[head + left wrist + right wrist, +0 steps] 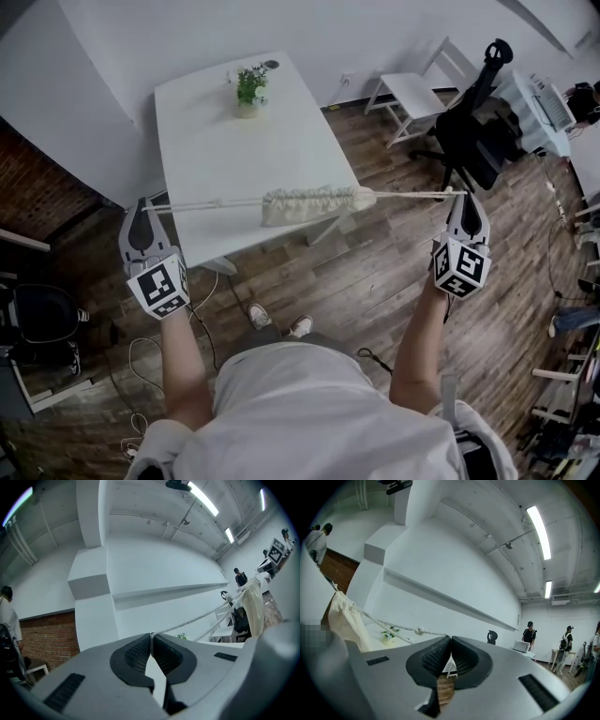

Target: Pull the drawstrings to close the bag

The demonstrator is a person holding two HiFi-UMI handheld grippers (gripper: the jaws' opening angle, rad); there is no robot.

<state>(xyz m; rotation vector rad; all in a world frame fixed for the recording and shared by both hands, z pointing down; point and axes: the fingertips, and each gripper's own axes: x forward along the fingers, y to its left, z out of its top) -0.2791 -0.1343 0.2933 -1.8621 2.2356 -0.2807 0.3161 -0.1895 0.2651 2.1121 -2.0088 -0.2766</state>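
A cream drawstring bag [307, 204] hangs in the air above the front edge of the white table [225, 141], its mouth gathered into tight folds. White drawstrings [211, 202] run taut from it to both sides. My left gripper [143, 212] is shut on the left cord ends; in the left gripper view the cords [201, 617] lead from the jaws to the bag [253, 606]. My right gripper [462, 195] is shut on the right cord [412, 195]; in the right gripper view the knotted cord [403, 630] stretches to the bag [344, 620].
A small potted plant [248, 89] stands at the table's far end. A black office chair [473, 127] and a white chair [412, 94] stand to the right on the wooden floor. Other people [529, 632] stand at desks in the distance.
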